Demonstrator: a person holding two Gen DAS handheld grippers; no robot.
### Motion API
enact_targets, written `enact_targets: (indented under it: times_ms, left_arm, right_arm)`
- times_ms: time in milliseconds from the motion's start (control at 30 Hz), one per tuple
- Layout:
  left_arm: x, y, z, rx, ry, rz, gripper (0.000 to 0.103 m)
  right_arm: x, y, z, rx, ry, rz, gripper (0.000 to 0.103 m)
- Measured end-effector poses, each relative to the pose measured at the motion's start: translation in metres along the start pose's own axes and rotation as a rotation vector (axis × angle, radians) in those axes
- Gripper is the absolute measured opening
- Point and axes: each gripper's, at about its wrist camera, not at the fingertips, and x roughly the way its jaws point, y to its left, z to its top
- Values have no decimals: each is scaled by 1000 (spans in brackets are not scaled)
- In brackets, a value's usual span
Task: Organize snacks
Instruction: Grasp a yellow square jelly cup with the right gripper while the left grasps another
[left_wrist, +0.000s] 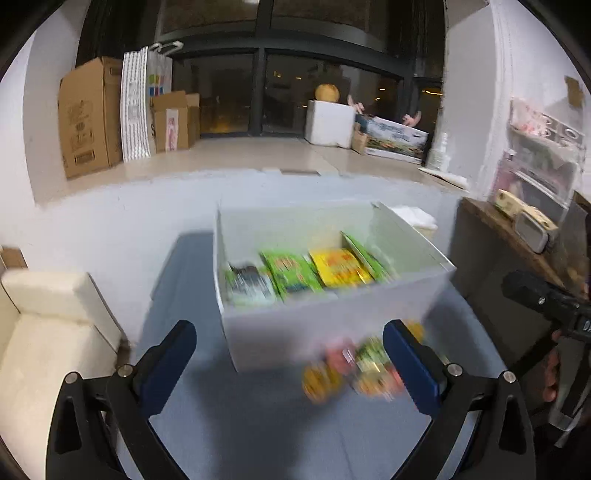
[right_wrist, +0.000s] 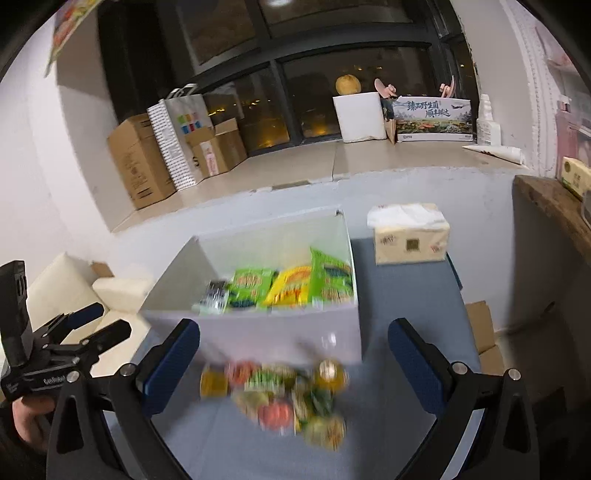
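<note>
Blurred small snacks lie on blue table between my right gripper fingers, spread wide, empty | white box with packets just beyond | tissue box clear only here | left gripper likewise spread, empty, angled down at box

Left tool jaws wide apart; right tool same, both angled downward.

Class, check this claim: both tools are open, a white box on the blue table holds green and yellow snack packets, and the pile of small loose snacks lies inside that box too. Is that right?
One detail is wrong. The loose snacks lie on the blue table in front of the white box, not inside it, as the right wrist view shows. The rest stands: the left tool and right tool are open, and green and yellow packets sit in the box.
</note>
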Motion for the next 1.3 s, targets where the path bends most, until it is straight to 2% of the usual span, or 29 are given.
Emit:
enact_targets:
  times_ms: [167, 233, 300, 367, 500, 600, 667, 700, 733, 867, 1000, 1133, 1300]
  left_arm:
    - [-21, -20, -50, -5, 35, 11, 103]
    - [-28, -27, -66, 0, 52, -16, 103]
    - [-33, -33, -75, 11, 57, -8, 103]
    - [-39, -40, -85, 30, 59, -2, 103]
    - [-45, -42, -98, -2, 82, -26, 103]
    - [-45, -43, -108, 3, 100, -14, 103]
    - [-44, -43, -112, -1, 112, -15, 103]
    - [-44, -42, -114, -3, 115, -13, 103]
    - [-44, -41, -114, -6, 117, -10, 103]
    - [-37, -36, -117, -19, 132, -8, 103]
    - [-27, -33, -115, -19, 142, -7, 103]
    - [-6, -32, -104, -3, 152, 10, 103]
    - [37, -28, -81, 17, 156, 75, 103]
  right_arm:
    - [-12, -1, -57, -22, 56, -18, 103]
    - [-7, -2, -75, -27, 87, 6, 103]
    - [4, -3, -87, -36, 128, -11, 103]
    - [15, -4, -94, -30, 155, -16, 103]
    - [41, -8, -99, -18, 193, -27, 103]
    - [64, -10, -97, -26, 218, -35, 102]
    - [80, -14, -97, -27, 254, -52, 90]
    - [84, -16, -97, -32, 263, -66, 69]
    - [90, -17, -96, -35, 278, -95, 42]
    - [93, -20, -95, -38, 276, -76, 42]
    - [78, -24, -95, -28, 244, -51, 36]
    - [58, -21, -94, -10, 224, -37, 33]
    - [32, -11, -101, -10, 195, 8, 33]
